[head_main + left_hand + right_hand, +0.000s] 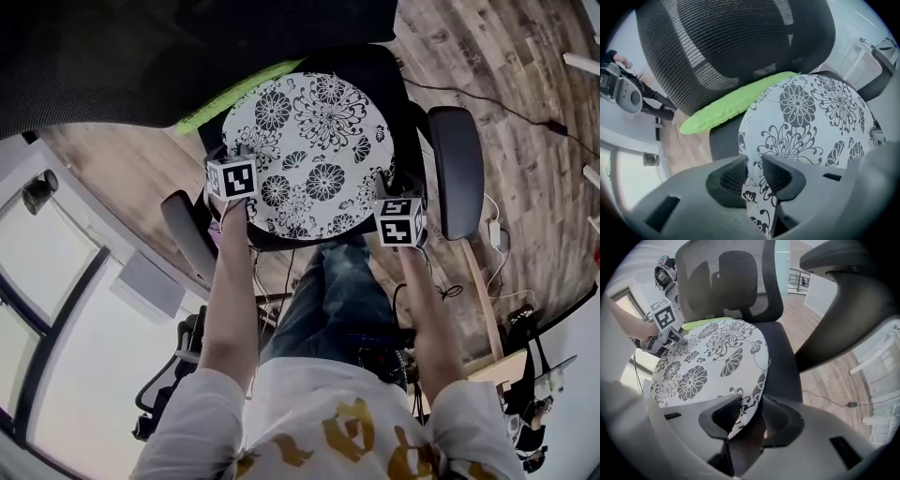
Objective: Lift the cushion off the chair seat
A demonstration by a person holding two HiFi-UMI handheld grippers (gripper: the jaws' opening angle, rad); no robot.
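Note:
A round white cushion (pixel 309 150) with black flower print lies on the black chair seat (pixel 398 80). My left gripper (pixel 228 161) points down at the cushion's left edge. In the left gripper view the left gripper (pixel 754 176) has both pads pressed on the cushion (pixel 811 112), whose rim is pinched between them. My right gripper (pixel 389 192) is at the cushion's right front edge. In the right gripper view the right gripper (pixel 750 420) stands open: the cushion (pixel 708 362) has its rim between the jaws, against the left pad, with a gap to the right pad.
A lime-green pad (pixel 731 103) lies behind the cushion, under the mesh backrest (pixel 731 42). Armrests flank the seat at right (pixel 457 169) and left (pixel 187 234). The person's legs (pixel 328 291) stand before the chair. Cables (pixel 487 103) trail over the wooden floor.

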